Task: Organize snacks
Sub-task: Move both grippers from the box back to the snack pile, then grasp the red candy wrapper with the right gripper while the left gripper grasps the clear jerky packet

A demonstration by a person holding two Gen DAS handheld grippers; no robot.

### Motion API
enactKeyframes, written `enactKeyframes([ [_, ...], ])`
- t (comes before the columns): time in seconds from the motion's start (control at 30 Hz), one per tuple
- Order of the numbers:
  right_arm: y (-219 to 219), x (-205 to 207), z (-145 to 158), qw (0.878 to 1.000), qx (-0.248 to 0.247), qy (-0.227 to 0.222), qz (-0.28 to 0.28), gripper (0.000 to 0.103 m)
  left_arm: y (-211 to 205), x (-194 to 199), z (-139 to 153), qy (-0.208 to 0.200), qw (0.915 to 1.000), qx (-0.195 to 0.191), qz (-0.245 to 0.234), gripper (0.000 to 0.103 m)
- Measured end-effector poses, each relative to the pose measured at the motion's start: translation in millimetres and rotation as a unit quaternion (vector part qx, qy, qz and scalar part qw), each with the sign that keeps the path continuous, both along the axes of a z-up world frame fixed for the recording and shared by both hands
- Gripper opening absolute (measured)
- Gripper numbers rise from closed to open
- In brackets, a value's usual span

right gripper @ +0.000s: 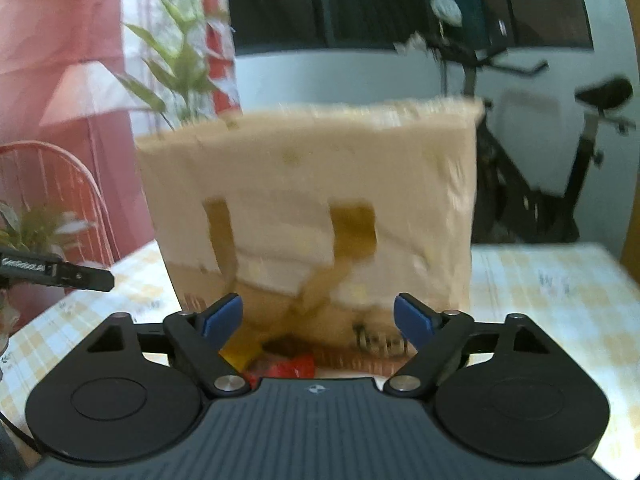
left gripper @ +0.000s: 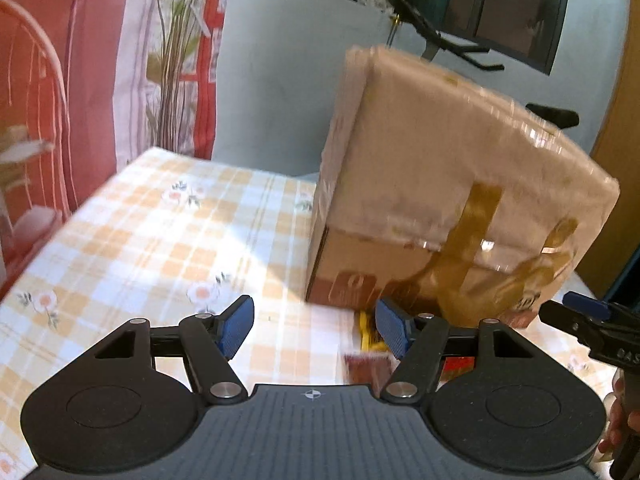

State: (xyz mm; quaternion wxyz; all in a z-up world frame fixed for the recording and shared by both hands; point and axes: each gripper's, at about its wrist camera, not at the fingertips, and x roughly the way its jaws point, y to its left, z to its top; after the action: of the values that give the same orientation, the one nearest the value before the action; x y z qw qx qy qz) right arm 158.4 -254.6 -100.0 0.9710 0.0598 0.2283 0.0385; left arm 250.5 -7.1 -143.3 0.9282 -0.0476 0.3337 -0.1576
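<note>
the table fills the lower half of both views, covered in a yellow and white checked cloth with small flowers. standing on it, the cardboard box rises tall, long axis upright, wrapped in clear film with brown tape strips crossing its near face; in the right wrist view the box sits square ahead, in the left wrist view it is off to the right and seen corner-on, leaning in the fisheye. behind it an exercise bike against the pale wall, and leafy plant stems by the red curtain on the left. now the left gripper, jaws spread wide with nothing between them, over open cloth just left of the box's base. the right gripper is also spread wide and empty, right up against the box's lower face. smallest of all, the snack packets, red and yellow wrappers, lie flat on the table at the foot of the box, between the right gripper's fingers and just beside the left one's right finger. both views are motion-blurred, so packet lettering is unreadable.
</note>
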Motion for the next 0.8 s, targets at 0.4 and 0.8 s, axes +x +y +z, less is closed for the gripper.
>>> enactKeyframes([
  [0.4, -0.1, 31.1, -37.4, 0.995, 0.019, 0.087, 0.035, 0.067, -6.4, -2.0, -27.5, 0.024, 0.9997, 0.009, -0.004, 0.063],
  [0.8, 21.9, 60.5, -61.7, 0.989, -0.005, 0.130, 0.073, 0.045, -12.1, -14.1, -36.0, 0.041, 0.9991, 0.007, -0.009, 0.063],
])
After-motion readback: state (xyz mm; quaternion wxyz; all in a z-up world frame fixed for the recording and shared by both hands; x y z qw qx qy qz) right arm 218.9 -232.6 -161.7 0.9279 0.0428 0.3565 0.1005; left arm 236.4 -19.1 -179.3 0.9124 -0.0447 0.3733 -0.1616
